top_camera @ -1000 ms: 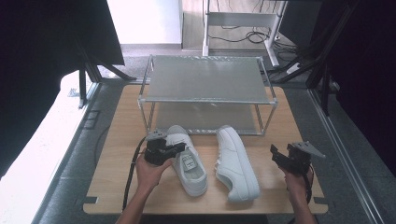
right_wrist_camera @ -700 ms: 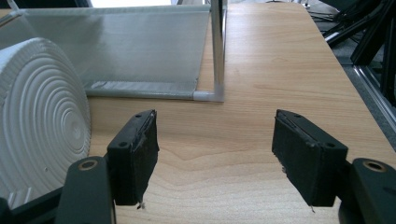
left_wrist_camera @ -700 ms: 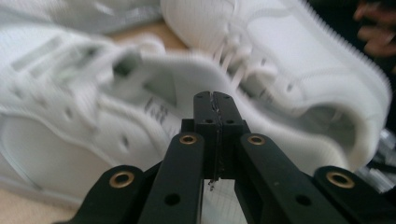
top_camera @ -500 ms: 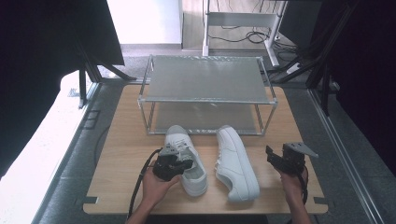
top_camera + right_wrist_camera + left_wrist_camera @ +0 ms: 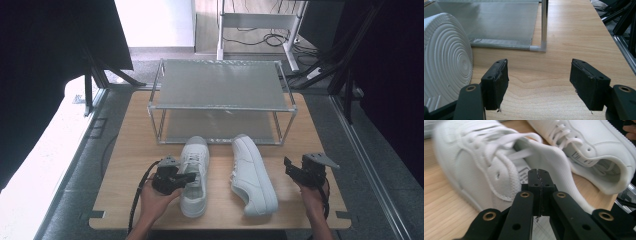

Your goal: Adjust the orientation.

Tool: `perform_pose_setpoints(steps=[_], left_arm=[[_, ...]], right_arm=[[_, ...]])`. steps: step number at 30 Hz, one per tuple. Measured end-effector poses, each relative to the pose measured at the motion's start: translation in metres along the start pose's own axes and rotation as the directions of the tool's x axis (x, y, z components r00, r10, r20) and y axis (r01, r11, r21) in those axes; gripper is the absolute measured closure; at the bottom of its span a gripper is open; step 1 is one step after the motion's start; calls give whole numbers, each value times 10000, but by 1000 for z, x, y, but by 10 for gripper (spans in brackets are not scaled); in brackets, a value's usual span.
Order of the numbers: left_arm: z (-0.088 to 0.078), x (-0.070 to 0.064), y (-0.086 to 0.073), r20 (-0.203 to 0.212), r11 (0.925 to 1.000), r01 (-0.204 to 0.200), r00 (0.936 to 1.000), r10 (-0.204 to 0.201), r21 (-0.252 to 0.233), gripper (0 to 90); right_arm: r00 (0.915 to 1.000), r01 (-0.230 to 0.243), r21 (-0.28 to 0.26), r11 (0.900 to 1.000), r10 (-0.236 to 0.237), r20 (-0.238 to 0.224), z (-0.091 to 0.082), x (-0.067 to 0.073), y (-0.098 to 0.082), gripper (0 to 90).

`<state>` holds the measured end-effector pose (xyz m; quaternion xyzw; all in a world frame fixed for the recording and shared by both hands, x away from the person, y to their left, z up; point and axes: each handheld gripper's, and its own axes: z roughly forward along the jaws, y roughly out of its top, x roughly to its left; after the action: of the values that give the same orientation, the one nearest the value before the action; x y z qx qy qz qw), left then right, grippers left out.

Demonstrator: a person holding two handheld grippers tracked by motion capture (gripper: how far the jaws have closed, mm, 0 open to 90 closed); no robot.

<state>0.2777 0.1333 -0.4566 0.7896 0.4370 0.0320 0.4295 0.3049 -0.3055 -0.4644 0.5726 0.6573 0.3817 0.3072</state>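
The step in hand looks like getting a hold on the left shoe (image 5: 194, 176) so it can go to the shoe rack (image 5: 220, 91). The left gripper (image 5: 186, 178) is clenched, its jaws pressed flat together with nothing visibly caught between them, their tips right at the shoe's collar beside the tongue (image 5: 554, 167). The left hand (image 5: 156, 200) holds it low and nearly level, pointing across the shoe's opening. To grasp, the jaws would probably need to part and straddle the collar wall before closing. Just past that shoe lies the right shoe (image 5: 252, 172), tipped on its side. The right gripper (image 5: 291, 170) is released, jaws spread wide over the bare tabletop (image 5: 564, 62), with the tipped shoe's ribbed sole (image 5: 446, 57) just to its left and the rack's corner post (image 5: 544, 25) farther ahead.
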Motion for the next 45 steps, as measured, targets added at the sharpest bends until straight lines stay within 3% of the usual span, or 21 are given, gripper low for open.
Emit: perform_pose_setpoints(steps=[4,8,9,10,14,15,17,19,23,28,33,36,40,43,45], left_arm=[[-7,10,-2,-196,9998,166,9997,-169,-137,900],[-13,16,-1,-127,9993,283,9995,-286,-254,891],[-14,16,-1,55,9993,261,9996,-260,-268,823],[-15,15,0,281,9992,263,9993,-255,-290,823],[-23,3,8,-129,9974,-126,9998,117,-716,653],[-27,1,10,-87,9956,-177,9998,170,-918,620],[-37,1,14,426,9897,-61,9990,123,-1431,469],[-46,3,16,675,9810,22,9977,112,-1942,419],[-55,12,16,461,9688,94,9989,21,-2477,346],[-58,23,14,413,9620,361,9988,-259,-2706,330],[-61,27,15,305,9551,450,9988,-377,-2929,318],[-60,27,14,-136,9549,347,9991,-405,-2948,299],[-59,28,12,-351,9607,268,9987,-380,-2763,295],[-58,30,10,-474,9633,319,9978,-462,-2666,292],[-58,32,9,-540,9645,422,9968,-582,-2605,291]], right_arm=[[10000,34,34,10000,-34,-9,0,0,0,315],[10000,25,48,10000,-25,-18,1,-1,0,315],[10000,2,22,10000,-2,-13,1,-1,0,315],[10000,2,22,10000,-2,-13,1,-1,0,315],[10000,24,48,10000,-23,-69,1,-1,0,312],[10000,12,19,10000,-12,-83,1,-1,-1,312],[10000,-6,-3,10000,6,-91,-2,-2,-1,312],[10000,-41,-57,10000,41,-65,-4,-3,-1,312],[9999,-105,-122,9999,104,-61,-7,-4,-1,312],[9995,109,-46,9999,-110,-303,-8,1,-1,313],[9969,332,-191,9993,-345,-704,-17,11,4,332],[9939,575,-349,9977,-605,-926,-25,18,6,377],[9807,1134,-429,9926,-1188,-1554,-36,32,8,459],[9599,1599,-532,9857,-1679,-2247,-45,43,11,553],[9430,1512,-721,9859,-1658,-2887,-50,52,13,626]])
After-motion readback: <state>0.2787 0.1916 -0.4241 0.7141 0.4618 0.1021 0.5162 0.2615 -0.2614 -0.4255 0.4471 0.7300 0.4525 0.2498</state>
